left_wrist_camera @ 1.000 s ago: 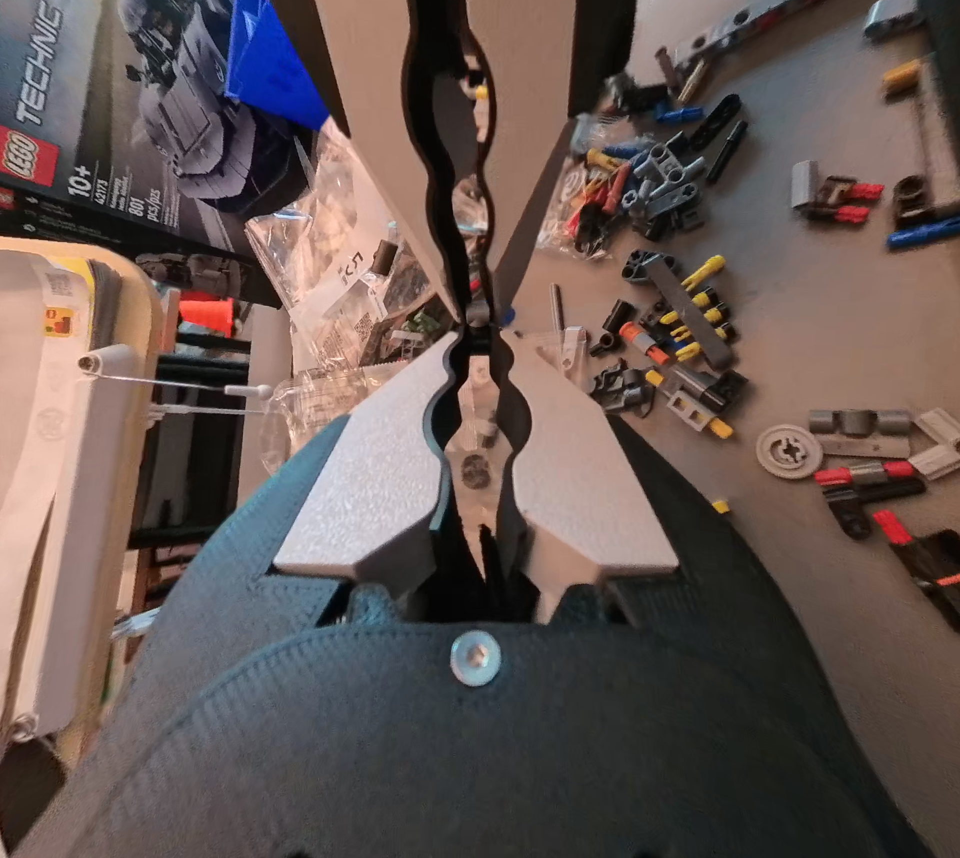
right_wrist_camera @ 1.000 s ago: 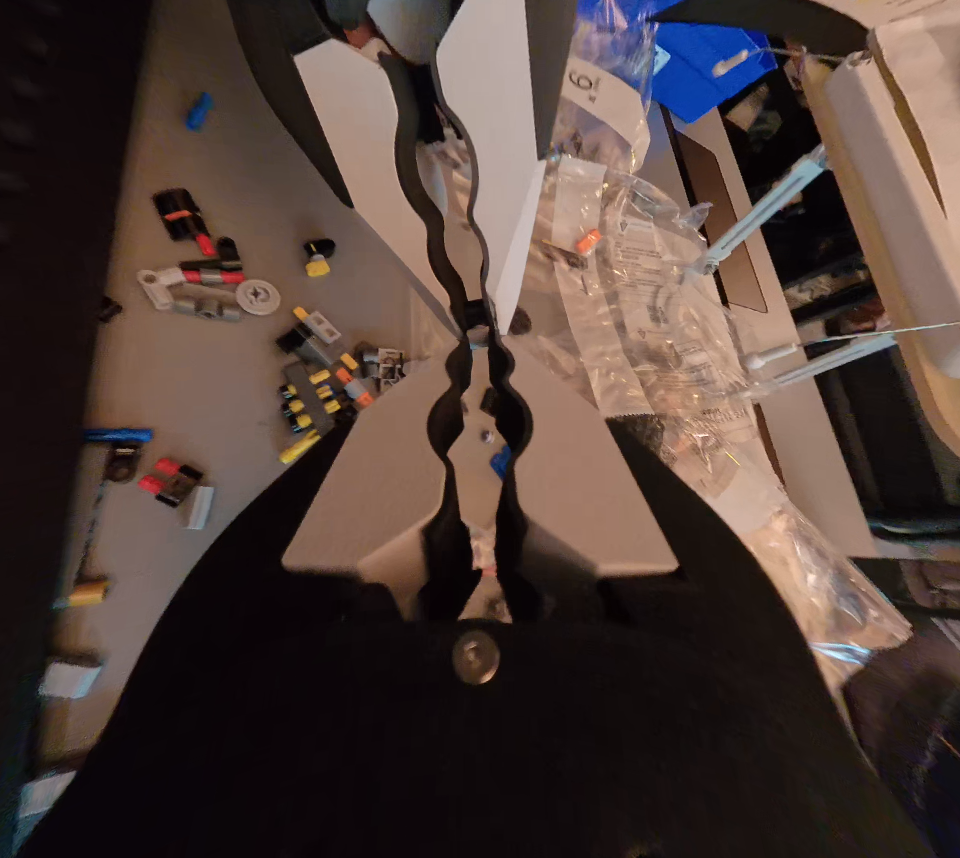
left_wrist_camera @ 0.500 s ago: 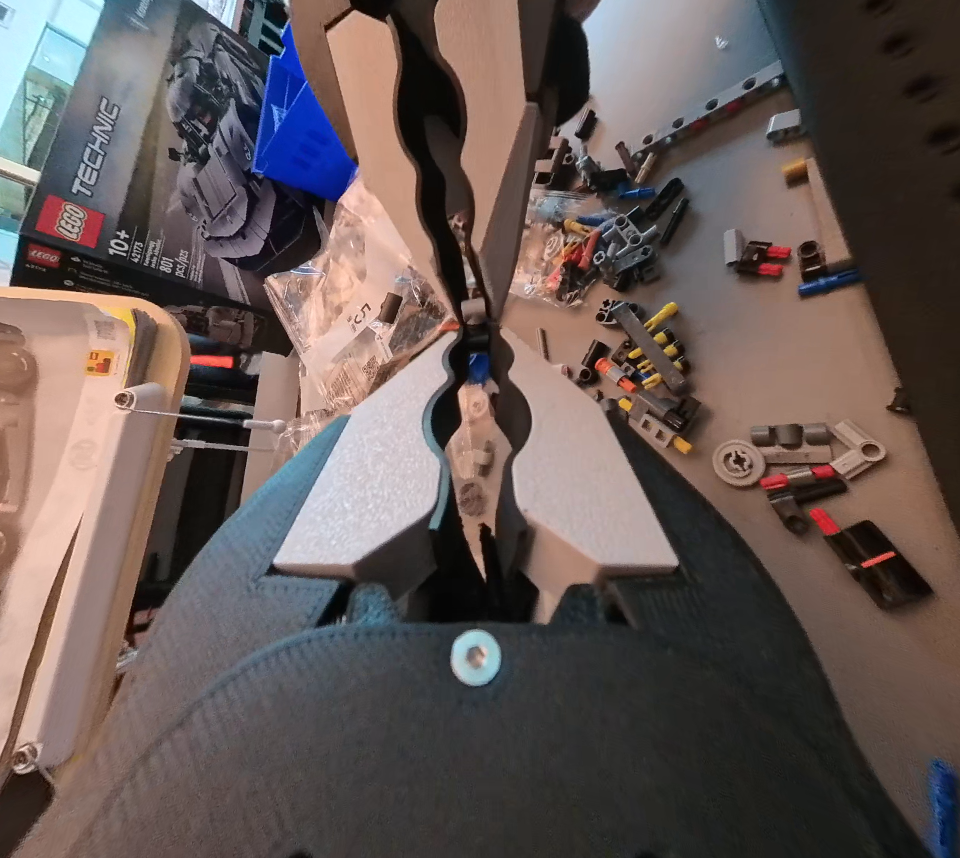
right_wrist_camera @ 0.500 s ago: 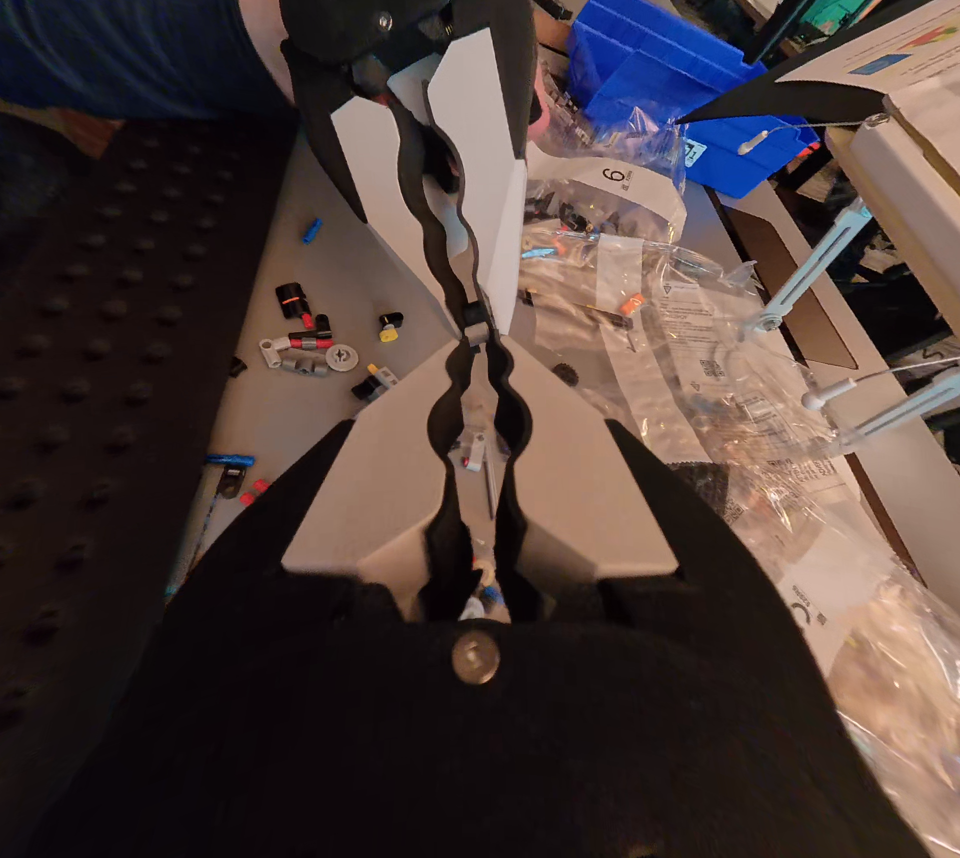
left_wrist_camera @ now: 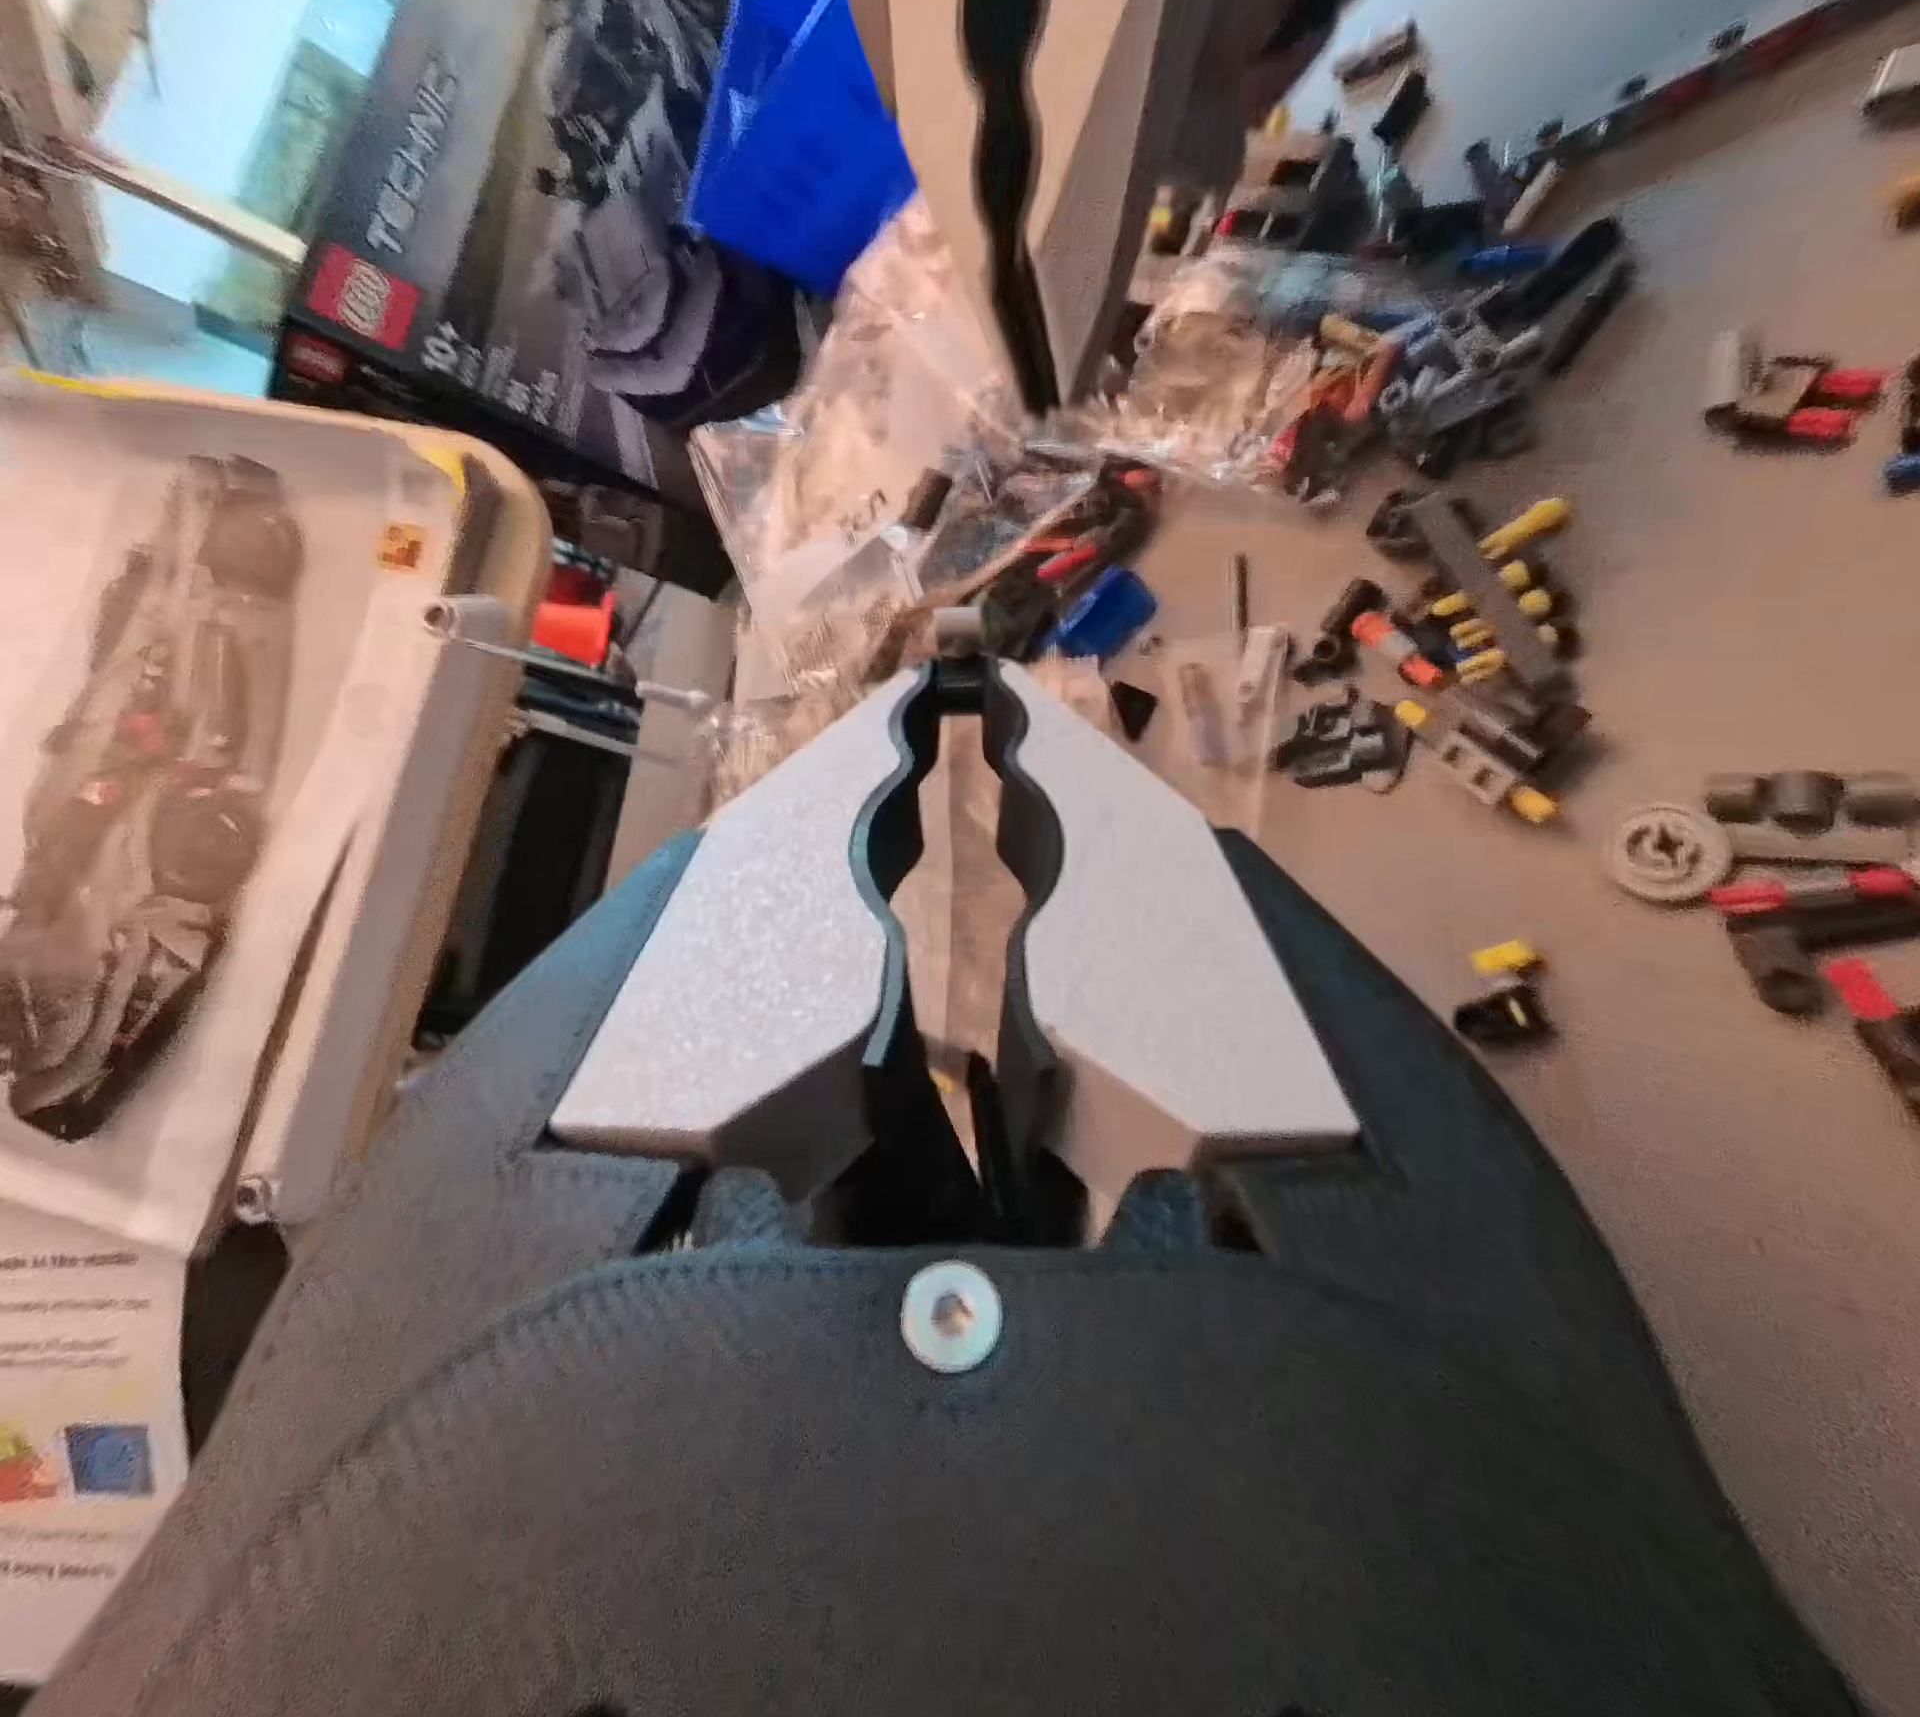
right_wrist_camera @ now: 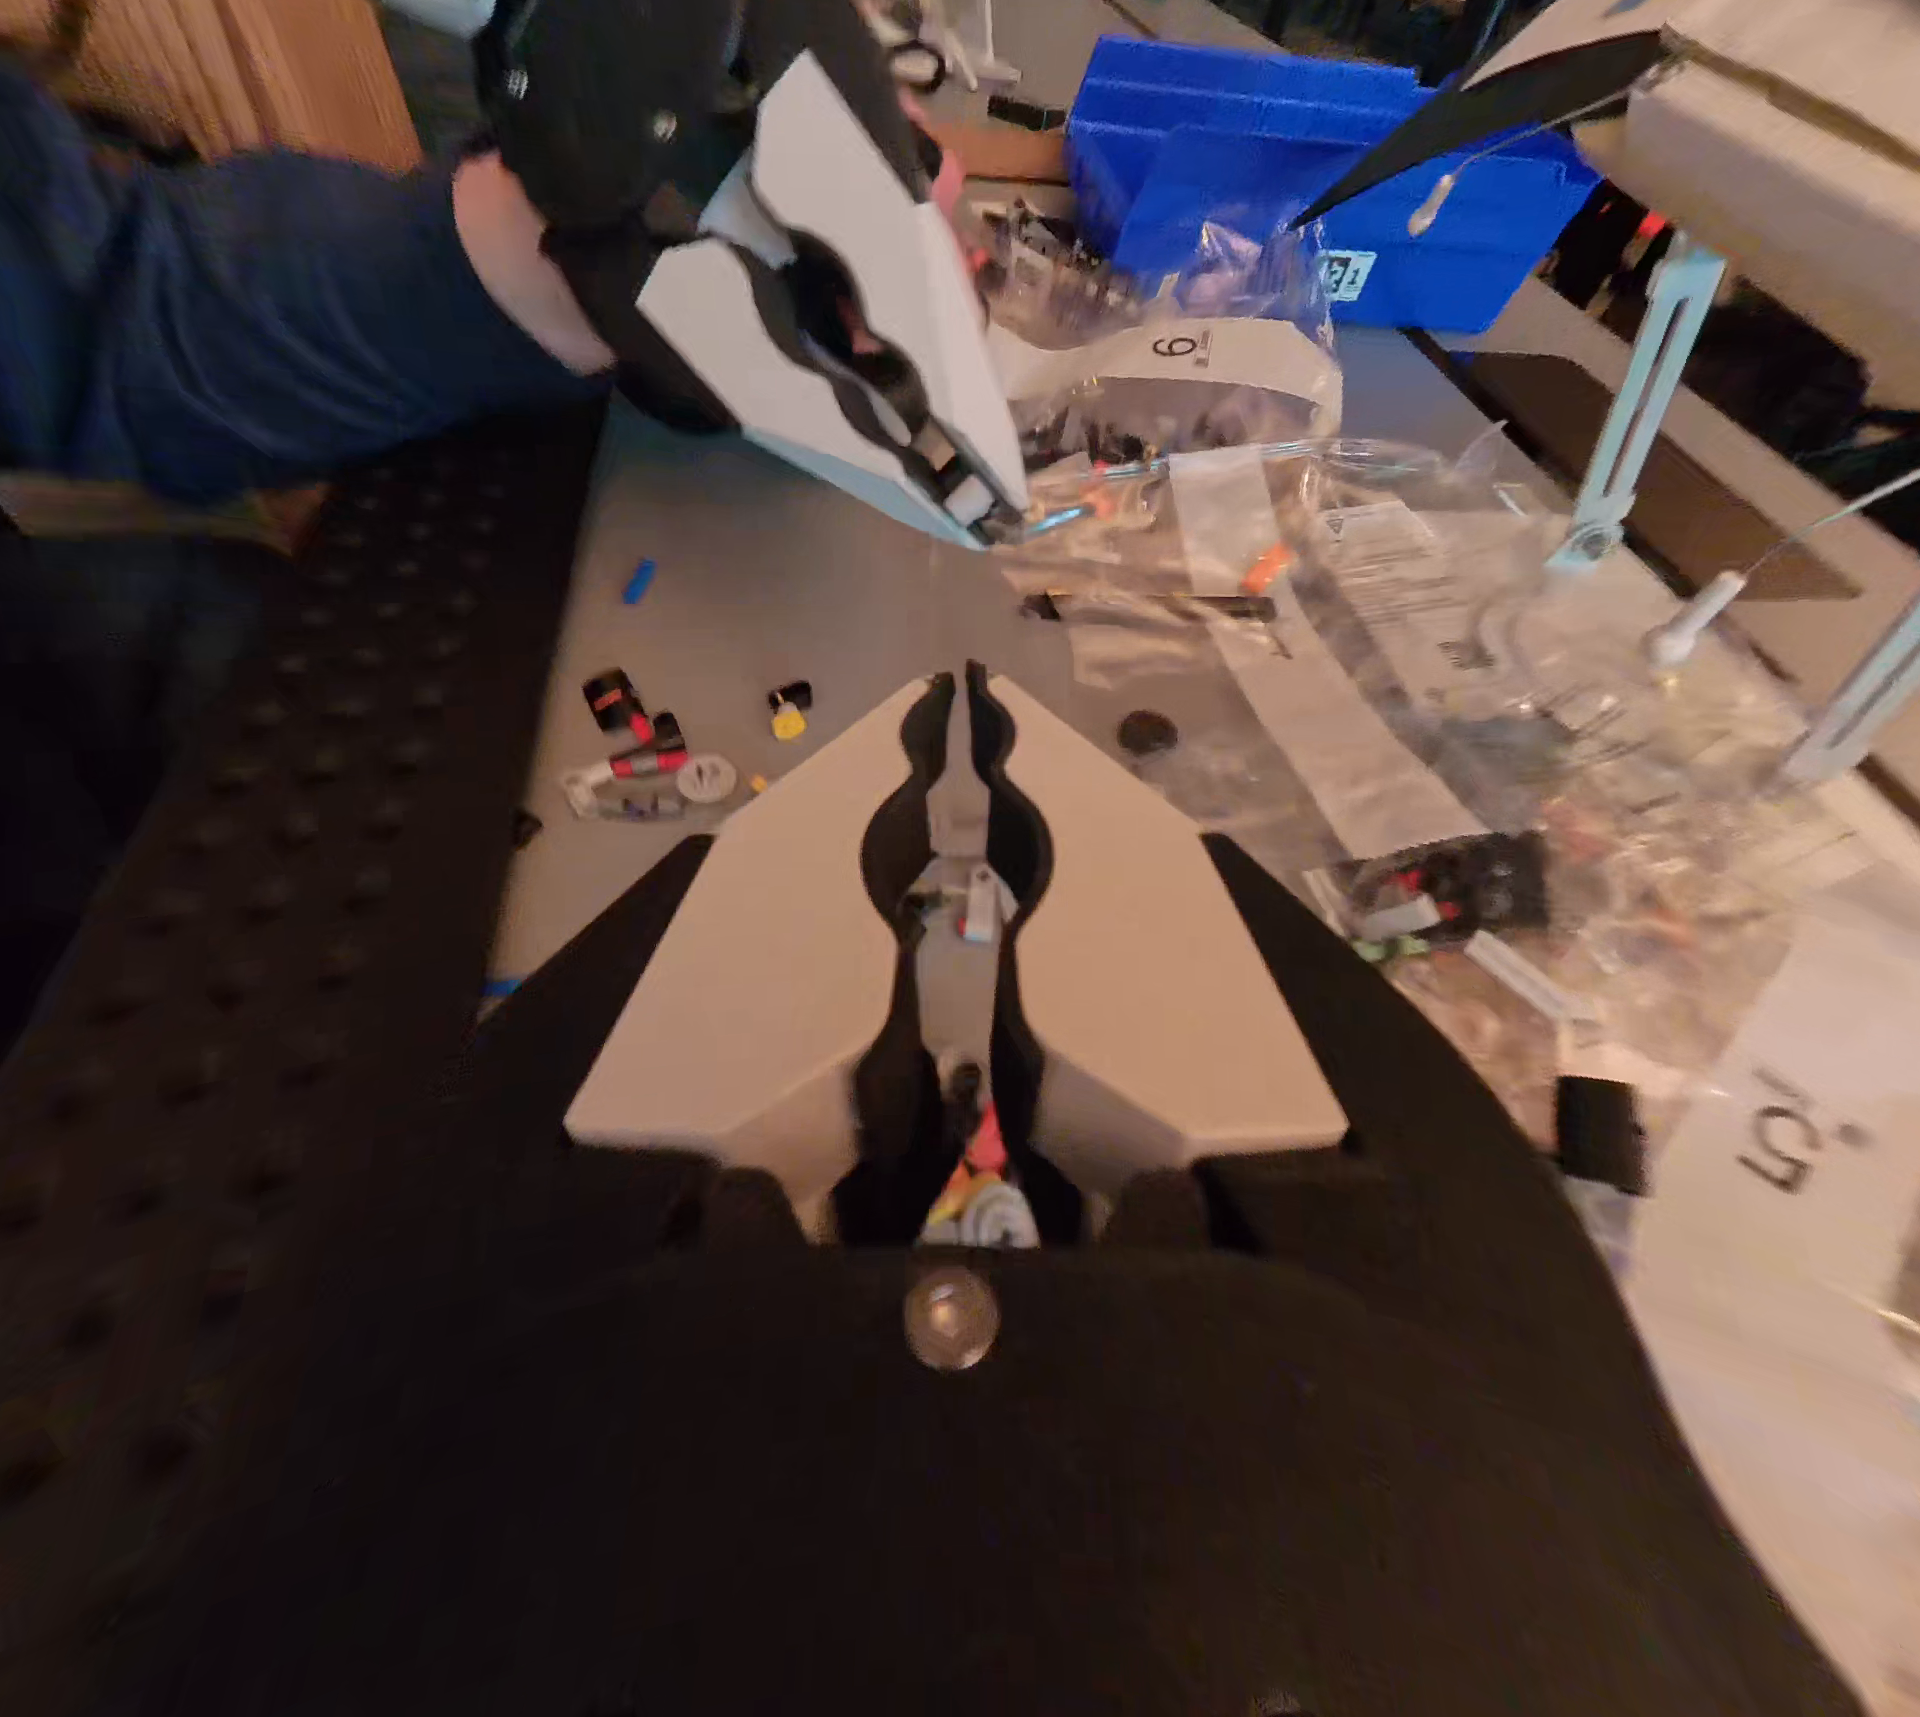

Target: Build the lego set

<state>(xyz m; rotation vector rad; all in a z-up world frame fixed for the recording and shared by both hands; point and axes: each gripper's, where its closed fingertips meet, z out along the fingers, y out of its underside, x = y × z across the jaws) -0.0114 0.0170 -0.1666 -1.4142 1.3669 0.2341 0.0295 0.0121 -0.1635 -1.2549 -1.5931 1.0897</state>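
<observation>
My left gripper (left_wrist_camera: 961,680) is shut on a small black and grey Lego piece (left_wrist_camera: 956,637), held above the grey table (left_wrist_camera: 1558,1200). It also shows in the right wrist view (right_wrist_camera: 997,519), tilted down over the bags with the piece at its tips. My right gripper (right_wrist_camera: 958,680) is shut with nothing between its tips. It shows at the top of the left wrist view (left_wrist_camera: 1029,394), apart from the left one. Loose Lego pieces (left_wrist_camera: 1455,659) lie scattered on the table.
Clear bags of parts (right_wrist_camera: 1403,628) lie past the grippers. A blue bin (right_wrist_camera: 1299,181) and the set's box (left_wrist_camera: 520,213) stand behind. An instruction booklet on a stand (left_wrist_camera: 187,732) is at the left. A black studded mat (right_wrist_camera: 260,836) borders the table. A blue sleeve (right_wrist_camera: 260,317) reaches in. Tip to tip, the grippers are about 5 cm apart.
The two grippers were tip to tip on the small piece. They have pulled apart; the piece stays in the left gripper and the right one has let go.
</observation>
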